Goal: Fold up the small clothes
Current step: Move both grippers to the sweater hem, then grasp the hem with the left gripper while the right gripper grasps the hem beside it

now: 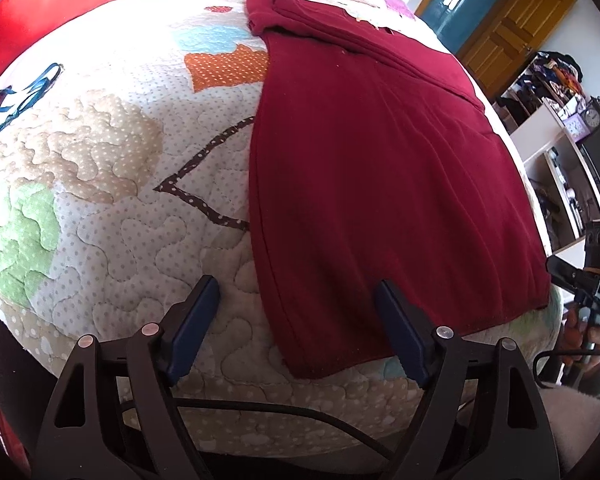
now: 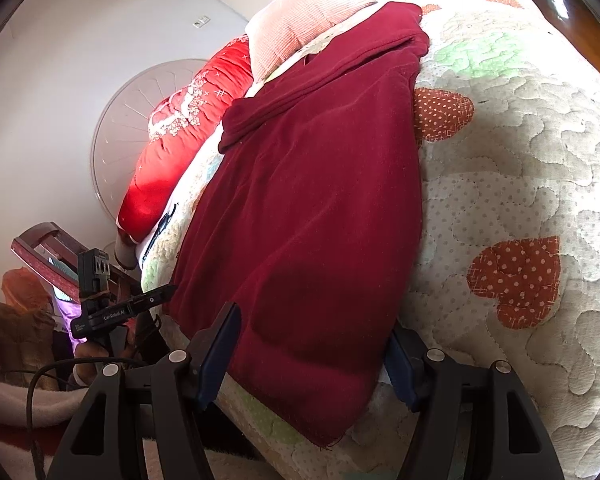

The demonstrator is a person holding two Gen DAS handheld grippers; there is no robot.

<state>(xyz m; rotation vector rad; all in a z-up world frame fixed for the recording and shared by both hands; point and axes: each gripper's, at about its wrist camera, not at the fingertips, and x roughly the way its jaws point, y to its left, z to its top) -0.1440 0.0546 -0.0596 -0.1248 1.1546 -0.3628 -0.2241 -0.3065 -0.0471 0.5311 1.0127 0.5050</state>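
A dark red garment lies flat on the quilted bedspread, its hem at the near edge of the bed. My left gripper stands wide open over the garment's near left corner; its right finger rests over the cloth and its left finger over bare quilt. In the right wrist view the same garment runs away from me. My right gripper is open astride the near right corner, the cloth covering its right fingertip. The left gripper shows at the garment's far side.
A red duvet and a pink pillow sit at the head of the bed. A blue strap lies on the quilt at left. Shelves and a wooden door stand beyond the bed's right side.
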